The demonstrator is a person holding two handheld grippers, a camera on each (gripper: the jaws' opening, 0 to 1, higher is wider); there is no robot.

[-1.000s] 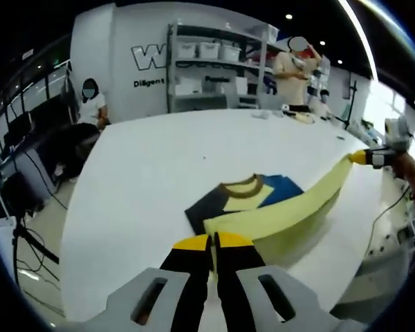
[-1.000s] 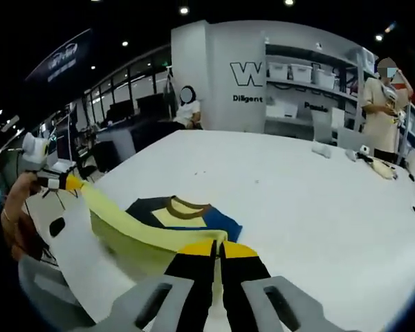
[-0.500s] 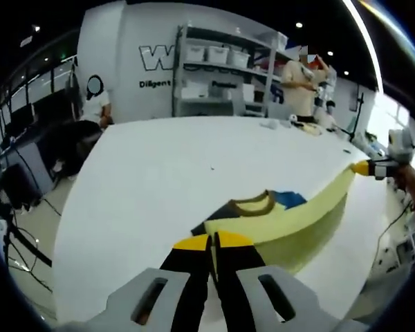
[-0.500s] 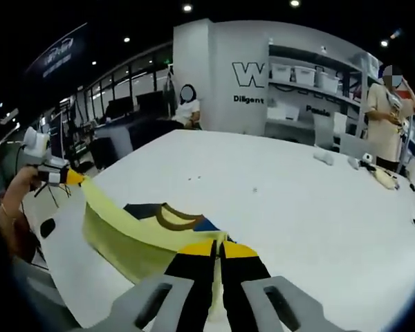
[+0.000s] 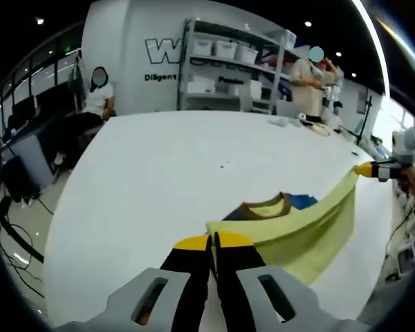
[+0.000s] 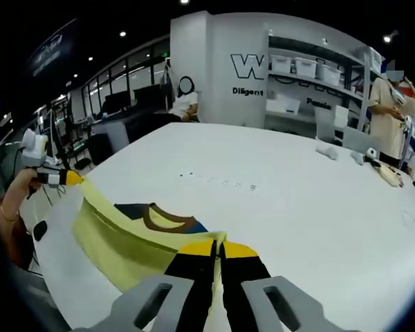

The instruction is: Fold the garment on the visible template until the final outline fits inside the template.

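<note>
writing: a large "w" [image 5: 160,50] on the back wall, with a smaller line under it starting "diligent"; more words run along the shelves [image 6: 311,76] but are too small to read.
garment: a shirt [image 5: 290,228], pale yellow body, brown collar, dark sleeve on one side and blue on the other; its hem is lifted off the white table [image 5: 159,166] and stretched taut between the two grippers, while the collar end lies on the table.
left gripper: [image 5: 213,241] black fingers with yellow tips, pressed together on one corner of the yellow hem.
right gripper: [image 6: 216,247] the same fingers, closed on the other corner of the hem.
left gripper view: the right gripper sits at the right edge in a person's hand, pinching the far corner; a standing person [image 5: 310,76] is by the shelves, a seated one [image 5: 93,104] at the table's left end.
right gripper view: the left gripper sits at the left edge in a hand; small things [image 6: 353,155] lie on the table's far right; a row of faint marks [image 6: 218,182] crosses the table beyond the collar.
</note>
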